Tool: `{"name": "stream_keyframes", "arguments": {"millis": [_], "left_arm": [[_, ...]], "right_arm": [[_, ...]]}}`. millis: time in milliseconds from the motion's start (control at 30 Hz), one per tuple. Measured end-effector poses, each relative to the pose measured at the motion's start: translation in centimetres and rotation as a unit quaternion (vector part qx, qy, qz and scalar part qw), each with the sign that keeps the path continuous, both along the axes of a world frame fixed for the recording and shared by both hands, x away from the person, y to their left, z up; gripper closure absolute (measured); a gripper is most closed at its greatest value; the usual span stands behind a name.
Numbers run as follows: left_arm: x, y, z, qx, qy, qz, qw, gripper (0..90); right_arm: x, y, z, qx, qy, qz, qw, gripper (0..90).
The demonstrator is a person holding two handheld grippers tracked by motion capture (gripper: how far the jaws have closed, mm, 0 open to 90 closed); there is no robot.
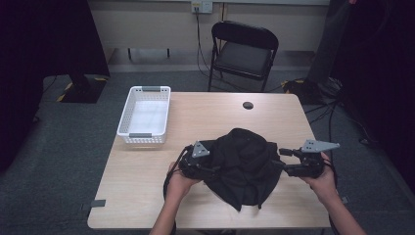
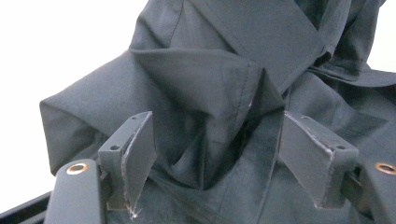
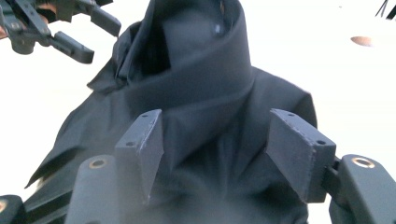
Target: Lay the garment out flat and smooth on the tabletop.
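A black garment (image 1: 244,164) lies heaped on the near half of the wooden table (image 1: 142,191). My left gripper (image 1: 213,169) is at the heap's left edge and my right gripper (image 1: 280,164) at its right edge, each in a hand. In the left gripper view, the left gripper (image 2: 215,154) has its jaws wide apart around a stitched fold of the garment (image 2: 205,79). In the right gripper view, the right gripper (image 3: 215,154) stands just as wide around a rolled ridge of the garment (image 3: 196,88). Neither pair of pads visibly presses on the cloth. The left gripper (image 3: 56,32) appears beyond it.
A white slatted basket (image 1: 144,134) stands at the table's far left with nothing visible in it. A small dark round object (image 1: 248,105) lies near the far edge. A black folding chair (image 1: 244,49) stands behind the table. Cables run over the floor at the right.
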State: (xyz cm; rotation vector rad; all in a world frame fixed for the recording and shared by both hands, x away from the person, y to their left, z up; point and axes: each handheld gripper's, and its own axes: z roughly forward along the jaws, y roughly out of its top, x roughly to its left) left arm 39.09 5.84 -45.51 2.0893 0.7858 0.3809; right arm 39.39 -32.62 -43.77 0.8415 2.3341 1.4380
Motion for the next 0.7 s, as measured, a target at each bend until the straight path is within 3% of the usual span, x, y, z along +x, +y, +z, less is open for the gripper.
{"name": "stream_keyframes", "arguments": {"millis": [167,233,400,533,700], "left_arm": [[0.7,-0.4,-0.2,-0.007,0.006,0.003,1.0,28.2],[1.1,-0.5,-0.4,-0.009,0.009,0.004,0.9999,29.5],[1.6,-0.9,-0.9,-0.002,0.014,0.002,0.9999,33.5],[1.6,-1.0,-1.0,0.003,0.013,-0.004,0.9999,39.6],[1.6,-1.4,-0.9,0.015,0.005,-0.016,0.9997,53.4]], "right_arm": [[0.9,0.7,1.2,0.007,-0.006,-0.002,1.0,33.2],[1.3,1.1,1.2,0.012,0.002,0.001,0.9999,33.2],[2.0,2.3,0.6,-0.002,0.012,0.013,0.9998,33.3],[2.2,3.0,0.3,-0.004,0.018,0.021,0.9996,33.3],[2.3,3.3,0.1,-0.012,0.02,0.02,0.9995,35.5]]}}
